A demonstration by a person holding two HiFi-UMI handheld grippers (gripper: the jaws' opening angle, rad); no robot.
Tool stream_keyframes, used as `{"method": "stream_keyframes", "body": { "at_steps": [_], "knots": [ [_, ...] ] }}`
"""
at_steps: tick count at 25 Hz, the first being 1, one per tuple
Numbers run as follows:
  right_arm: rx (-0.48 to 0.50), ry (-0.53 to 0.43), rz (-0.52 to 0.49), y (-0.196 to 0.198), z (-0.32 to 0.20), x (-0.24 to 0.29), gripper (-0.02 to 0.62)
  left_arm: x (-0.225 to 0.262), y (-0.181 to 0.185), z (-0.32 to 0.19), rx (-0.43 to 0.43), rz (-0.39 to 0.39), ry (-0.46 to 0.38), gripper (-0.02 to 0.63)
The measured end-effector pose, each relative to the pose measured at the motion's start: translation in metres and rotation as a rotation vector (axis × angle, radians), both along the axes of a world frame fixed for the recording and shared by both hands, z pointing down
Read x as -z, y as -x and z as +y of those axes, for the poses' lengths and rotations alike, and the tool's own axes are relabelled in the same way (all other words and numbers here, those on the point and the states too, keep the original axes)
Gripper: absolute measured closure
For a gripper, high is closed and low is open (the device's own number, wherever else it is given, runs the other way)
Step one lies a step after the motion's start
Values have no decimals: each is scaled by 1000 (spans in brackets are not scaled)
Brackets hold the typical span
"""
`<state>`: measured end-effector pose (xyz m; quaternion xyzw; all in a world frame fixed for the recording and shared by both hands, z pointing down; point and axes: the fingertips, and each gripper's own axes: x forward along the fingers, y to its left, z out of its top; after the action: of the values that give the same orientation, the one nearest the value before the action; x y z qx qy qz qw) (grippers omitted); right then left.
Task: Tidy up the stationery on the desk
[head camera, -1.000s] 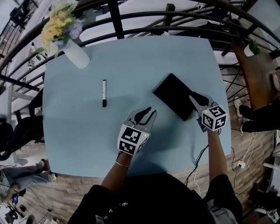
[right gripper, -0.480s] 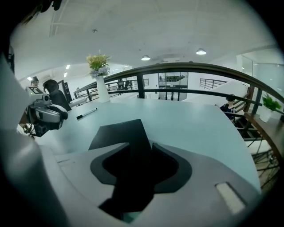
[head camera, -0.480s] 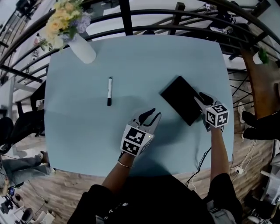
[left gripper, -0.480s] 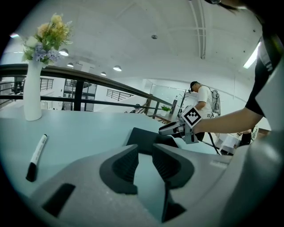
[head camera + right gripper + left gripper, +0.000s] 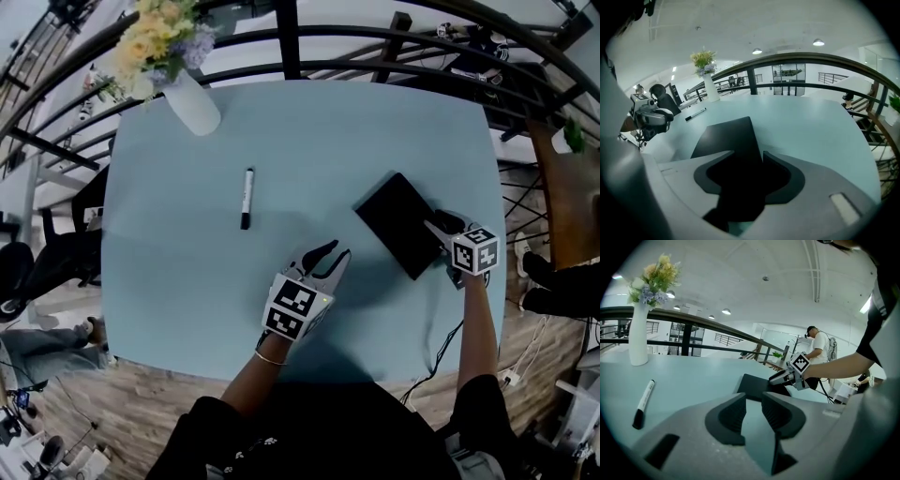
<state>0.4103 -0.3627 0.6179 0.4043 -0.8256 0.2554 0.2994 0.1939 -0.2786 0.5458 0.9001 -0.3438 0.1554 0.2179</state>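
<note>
The right tongs [image 5: 437,223], just spreading, straddle the notebook's [image 5: 398,223] four-o'clock corner. Its long axis runs eleven-to-five. The left tongs [image 5: 336,251], likewise just spreading, hold nothing.

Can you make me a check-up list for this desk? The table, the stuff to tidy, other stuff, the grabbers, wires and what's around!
Surface: light blue table, bare between the things.
Job's things: marker pen lying left of the middle; black notebook lying flat on the right.
Clutter: white vase of flowers, upright at the far left corner.
Grippers: left gripper has just been opening, fingers apart over bare table, nothing between them. Right gripper has just been opening, fingers wide around the notebook's near corner, not pressing on it.
Cables: dark cable hanging below the right forearm.
Surroundings: black railing behind the table, wooden floor, another person far off.
</note>
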Motion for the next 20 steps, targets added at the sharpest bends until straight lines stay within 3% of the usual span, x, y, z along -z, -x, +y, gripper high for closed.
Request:
{"method": "stream_keyframes", "body": {
  "at_steps": [8,20],
  "knots": [
    [20,98,-23,-3,3,-1,396,2,10,7,33,-3,6,506],
    [-11,78,-5,7,6,-2,397,-4,23,14,67,-8,14,506]
  ]
}}
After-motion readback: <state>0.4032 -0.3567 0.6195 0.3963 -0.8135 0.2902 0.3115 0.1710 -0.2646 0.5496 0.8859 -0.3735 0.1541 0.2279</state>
